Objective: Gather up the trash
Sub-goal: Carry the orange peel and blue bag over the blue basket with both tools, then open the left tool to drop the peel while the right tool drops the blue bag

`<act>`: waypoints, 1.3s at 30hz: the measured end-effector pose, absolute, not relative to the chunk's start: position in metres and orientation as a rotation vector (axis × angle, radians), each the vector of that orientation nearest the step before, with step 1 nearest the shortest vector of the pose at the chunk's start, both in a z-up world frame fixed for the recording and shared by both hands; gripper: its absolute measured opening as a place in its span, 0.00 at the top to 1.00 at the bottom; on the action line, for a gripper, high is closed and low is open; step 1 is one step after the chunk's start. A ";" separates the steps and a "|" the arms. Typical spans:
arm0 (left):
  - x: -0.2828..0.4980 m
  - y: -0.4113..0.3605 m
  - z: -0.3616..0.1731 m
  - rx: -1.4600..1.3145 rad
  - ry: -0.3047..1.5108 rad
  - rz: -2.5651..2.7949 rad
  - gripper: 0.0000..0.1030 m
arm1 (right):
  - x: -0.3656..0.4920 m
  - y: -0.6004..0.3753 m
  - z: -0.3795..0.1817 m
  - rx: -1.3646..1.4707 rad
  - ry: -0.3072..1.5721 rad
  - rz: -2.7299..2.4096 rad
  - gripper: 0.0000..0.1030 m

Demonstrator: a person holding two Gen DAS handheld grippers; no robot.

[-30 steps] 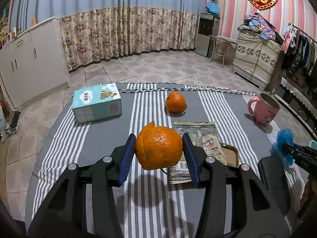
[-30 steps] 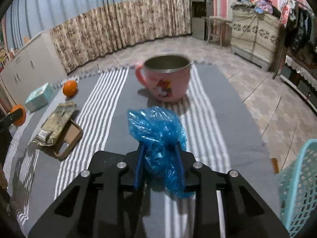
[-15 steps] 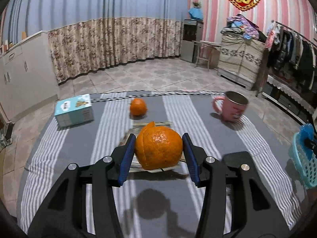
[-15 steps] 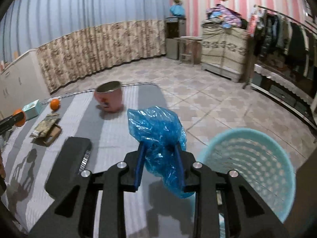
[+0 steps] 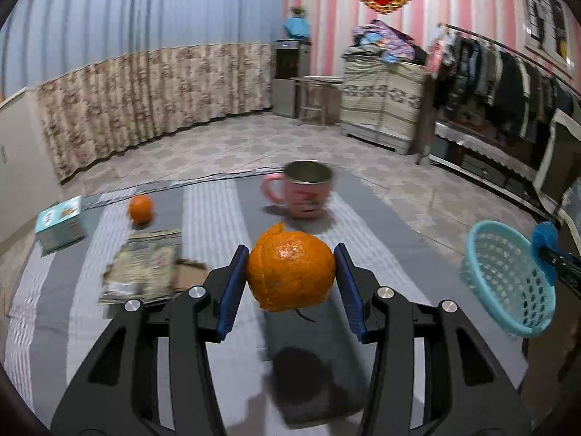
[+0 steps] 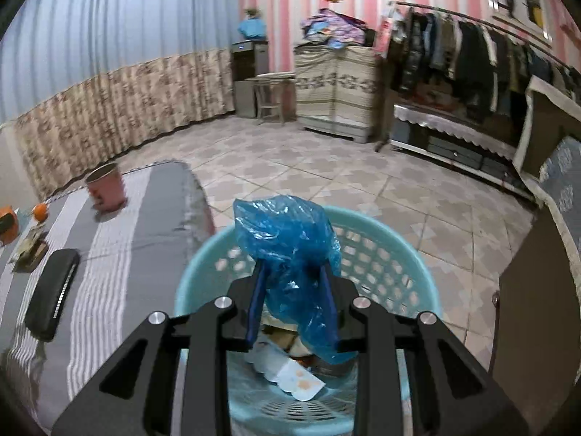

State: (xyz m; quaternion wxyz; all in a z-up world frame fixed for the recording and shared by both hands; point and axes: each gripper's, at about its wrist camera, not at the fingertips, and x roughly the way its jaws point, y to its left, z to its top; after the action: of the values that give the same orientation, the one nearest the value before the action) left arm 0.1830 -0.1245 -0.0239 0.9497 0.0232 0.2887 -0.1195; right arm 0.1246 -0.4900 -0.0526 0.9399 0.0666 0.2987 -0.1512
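Here the right gripper (image 6: 292, 290) holds its fingers closed on a crumpled blue plastic bag (image 6: 287, 232), directly above the light blue trash basket (image 6: 399, 254) that stands beside the counter's (image 6: 138, 225) edge. The left gripper (image 5: 290, 276) clamps an orange peel (image 5: 290, 269) over the striped counter, near the pink mug (image 5: 305, 192).

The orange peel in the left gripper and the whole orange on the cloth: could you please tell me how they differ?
The orange peel is held off the table between the left gripper pads; the whole orange rests on the striped cloth beside the tissue box. The peel shows a torn, split edge; the orange looks smooth and round. Both are bright orange.
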 end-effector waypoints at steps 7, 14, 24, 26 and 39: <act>0.174 -0.206 -0.031 0.085 0.573 -0.372 0.54 | 0.121 -0.514 -0.058 0.169 0.585 -0.365 0.72; 0.163 -0.282 -0.038 0.124 0.571 -0.514 0.54 | 0.117 -0.525 -0.060 0.207 0.568 -0.400 0.72; 0.159 -0.353 -0.047 0.171 0.586 -0.647 0.54 | 0.111 -0.545 -0.063 0.266 0.554 -0.439 0.72; 0.161 -0.364 -0.050 0.184 0.594 -0.660 0.53 | 0.113 -0.545 -0.065 0.266 0.560 -0.441 0.72; 0.177 -0.341 -0.036 0.173 0.553 -0.561 0.10 | 0.127 -0.538 -0.081 0.265 0.609 -0.412 0.72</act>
State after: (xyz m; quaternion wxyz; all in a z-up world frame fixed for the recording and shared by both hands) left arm 0.1766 -0.3414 -0.0357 0.9198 0.0844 0.2692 -0.2727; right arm 0.1270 -0.5376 -0.0806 0.9246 0.1290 0.2970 -0.2009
